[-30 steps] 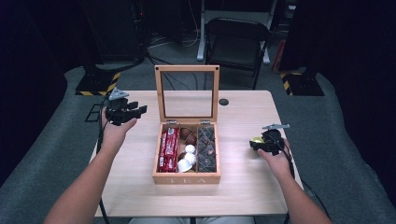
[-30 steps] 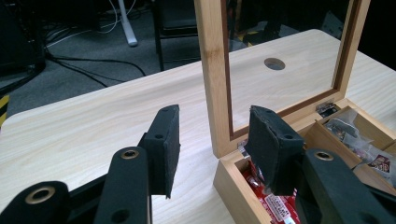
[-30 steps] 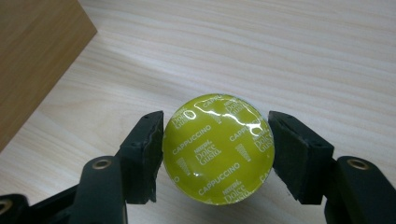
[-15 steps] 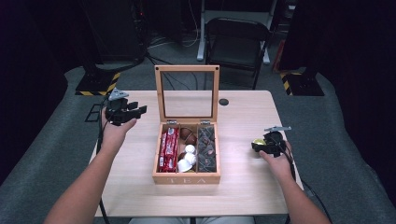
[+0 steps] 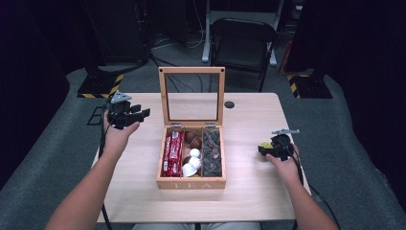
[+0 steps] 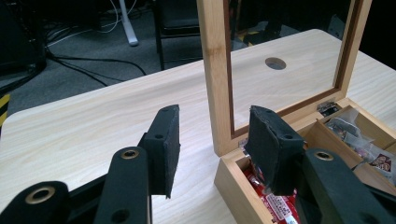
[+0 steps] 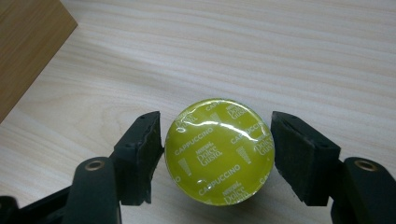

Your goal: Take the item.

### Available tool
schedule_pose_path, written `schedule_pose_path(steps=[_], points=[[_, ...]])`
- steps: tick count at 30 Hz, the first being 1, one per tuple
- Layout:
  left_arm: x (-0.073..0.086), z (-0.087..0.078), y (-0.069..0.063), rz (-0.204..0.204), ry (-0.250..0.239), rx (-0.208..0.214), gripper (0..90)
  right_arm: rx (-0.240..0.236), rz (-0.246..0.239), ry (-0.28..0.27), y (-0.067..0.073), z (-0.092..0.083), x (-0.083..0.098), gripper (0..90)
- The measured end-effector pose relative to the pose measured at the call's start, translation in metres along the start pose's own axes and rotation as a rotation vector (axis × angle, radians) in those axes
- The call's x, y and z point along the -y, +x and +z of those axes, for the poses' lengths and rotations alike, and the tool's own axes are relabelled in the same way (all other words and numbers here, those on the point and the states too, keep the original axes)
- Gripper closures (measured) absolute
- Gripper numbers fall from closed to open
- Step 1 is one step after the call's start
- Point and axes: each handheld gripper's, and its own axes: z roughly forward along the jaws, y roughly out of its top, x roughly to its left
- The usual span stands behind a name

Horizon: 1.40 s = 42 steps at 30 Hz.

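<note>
Right now my right gripper (image 7: 217, 154) has been easing open, fingers (image 7: 140, 154) loose around the green capsule (image 7: 218, 151) near the bench's right edge; the tea box (image 5: 191, 182) lies leftward. Left gripper (image 6: 215, 144) gapes empty.

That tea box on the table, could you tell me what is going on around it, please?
A person works at the open tea box with two hand-held grippers. The right hand-held gripper has just been opening around a yellow capsule standing on the table, one pad at its rim, the other apart. The left hand-held gripper hovers open beside the lid.
</note>
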Motion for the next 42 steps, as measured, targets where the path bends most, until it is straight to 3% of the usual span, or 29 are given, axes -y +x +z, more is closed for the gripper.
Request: schedule_pose_path(steps=[4, 15, 23, 31, 42], points=[[0.0, -0.001, 0.0, -0.001, -0.002, 0.0, 53.9, 0.006, 0.008, -0.005, 0.0, -0.002, -0.002, 32.5], [0.0, 0.0, 0.0, 0.0, 0.0, 0.0, 53.9, 0.012, -0.032, -0.035, 0.006, -0.011, -0.019, 32.7], [0.0, 0.0, 0.0, 0.001, 0.005, 0.001, 53.9, -0.057, -0.083, -0.077, 0.025, -0.016, -0.034, 36.3], [0.0, 0.0, 0.0, -0.002, 0.001, -0.001, 53.8, -0.131, -0.103, -0.088, 0.048, -0.021, -0.05, 37.4], [0.001, 0.001, 0.0, 0.001, 0.007, 0.001, 53.8, -0.168, -0.148, -0.093, 0.073, -0.025, -0.07, 36.3]])
